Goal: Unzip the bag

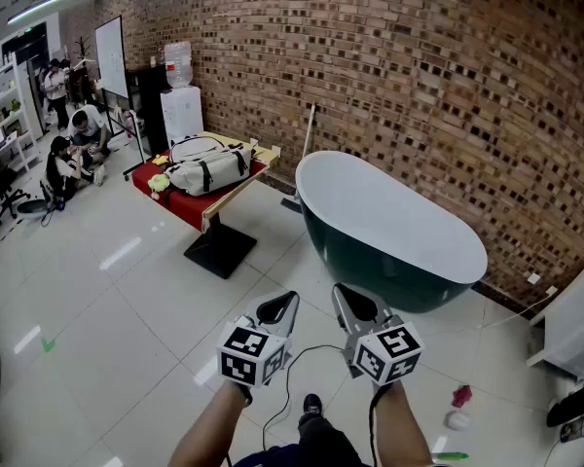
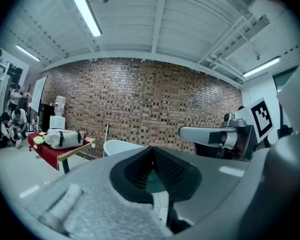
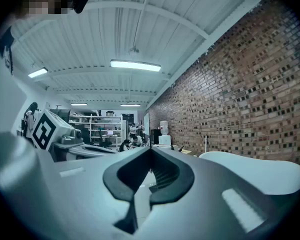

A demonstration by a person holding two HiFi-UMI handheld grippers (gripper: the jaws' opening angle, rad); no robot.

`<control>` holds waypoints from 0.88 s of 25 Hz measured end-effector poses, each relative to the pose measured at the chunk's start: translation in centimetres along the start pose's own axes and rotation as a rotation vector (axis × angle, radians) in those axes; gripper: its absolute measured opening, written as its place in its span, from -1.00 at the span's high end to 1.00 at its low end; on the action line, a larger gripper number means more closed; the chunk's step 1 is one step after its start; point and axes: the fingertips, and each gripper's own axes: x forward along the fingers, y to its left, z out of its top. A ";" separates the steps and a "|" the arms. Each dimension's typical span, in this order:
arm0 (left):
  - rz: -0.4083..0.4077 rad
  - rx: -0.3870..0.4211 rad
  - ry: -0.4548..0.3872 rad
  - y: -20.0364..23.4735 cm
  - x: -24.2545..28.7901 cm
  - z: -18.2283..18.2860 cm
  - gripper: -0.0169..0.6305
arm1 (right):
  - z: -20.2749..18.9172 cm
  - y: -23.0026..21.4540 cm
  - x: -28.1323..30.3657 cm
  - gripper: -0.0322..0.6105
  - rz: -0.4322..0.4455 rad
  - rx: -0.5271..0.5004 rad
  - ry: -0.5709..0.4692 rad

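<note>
Only the head view is taking in the whole room. It is showing one dark green bathtub point(image 1: 389, 227) with a white rim against the brick wall point(image 1: 370, 66). Well beyond the bathtub's far end, one white bag point(image 1: 209, 171) with two dark straps is lying on one red-topped bench point(image 1: 190, 207). Its zip is too small to read. Past that bench, further from the bathtub, one water dispenser point(image 1: 182, 105) and one whiteboard point(image 1: 110, 56) are standing, and three people point(image 1: 73, 134) are gathering on the floor. On the bathtub's near side, two tools are hovering side by side over the tiles, well apart from the bag. The left tool point(image 1: 280, 307) and the right tool point(image 1: 355, 306) are each carrying one marker cube. The head view is not showing how their jaws are meeting, but the tool views are. In the left gripper view the left tool point(image 2: 151, 151) is pressing its jaws together on nothing. The bag point(image 2: 62, 138) is sitting far beyond the bathtub point(image 2: 120, 146) there, and the other tool point(image 2: 215, 134) is showing at the side. In the right gripper view the right tool point(image 3: 151, 151) is likewise pinching nothing, jaws together. This view alone is adding distant shelves point(image 3: 97, 129) beyond the bathtub point(image 3: 250, 166). It is not showing the bag clearly.
</note>
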 end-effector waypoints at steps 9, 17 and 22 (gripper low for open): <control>0.041 -0.002 -0.010 3.2 9.9 1.3 0.94 | -0.6 -9.6 7.1 0.88 0.072 0.055 0.011; 0.172 -0.018 0.000 9.7 14.3 2.6 0.94 | -0.7 -13.4 14.7 0.88 0.179 0.068 0.034; 0.199 -0.046 0.003 14.4 16.6 2.4 0.94 | -1.3 -14.5 19.5 0.88 0.208 0.061 0.059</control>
